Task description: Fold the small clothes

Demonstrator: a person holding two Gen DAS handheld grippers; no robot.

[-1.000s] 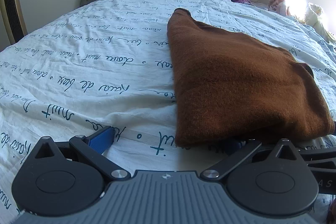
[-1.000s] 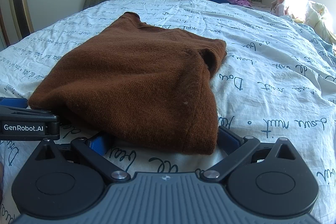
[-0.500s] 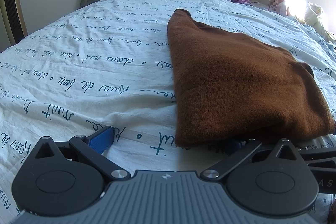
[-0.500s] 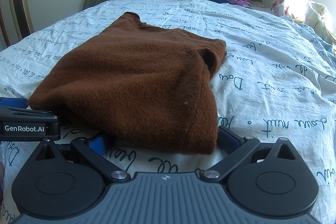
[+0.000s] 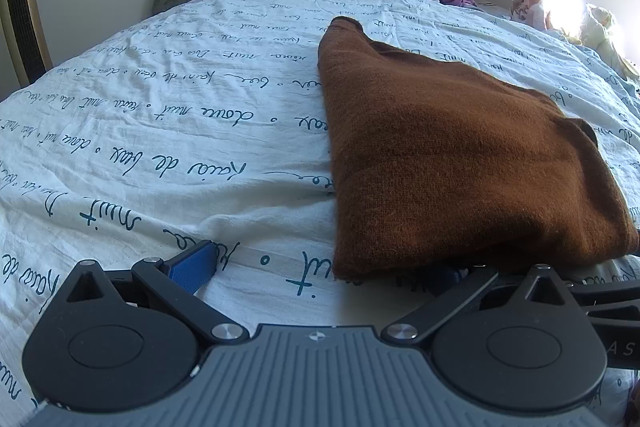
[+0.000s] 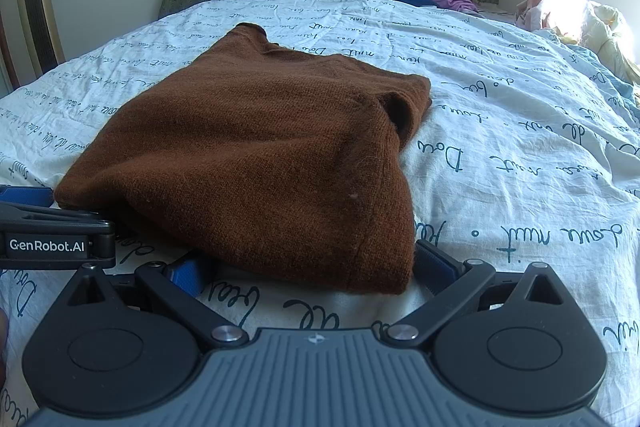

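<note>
Folded brown sweater (image 5: 460, 163) lies flat on script-printed bedsheet (image 5: 168, 131), near foot edge. Left gripper (image 5: 316, 269) spread wide at sweater's near-left corner; right gripper (image 6: 308, 267) spread wide, straddling near-right corner. Neither grasps fabric.
</note>
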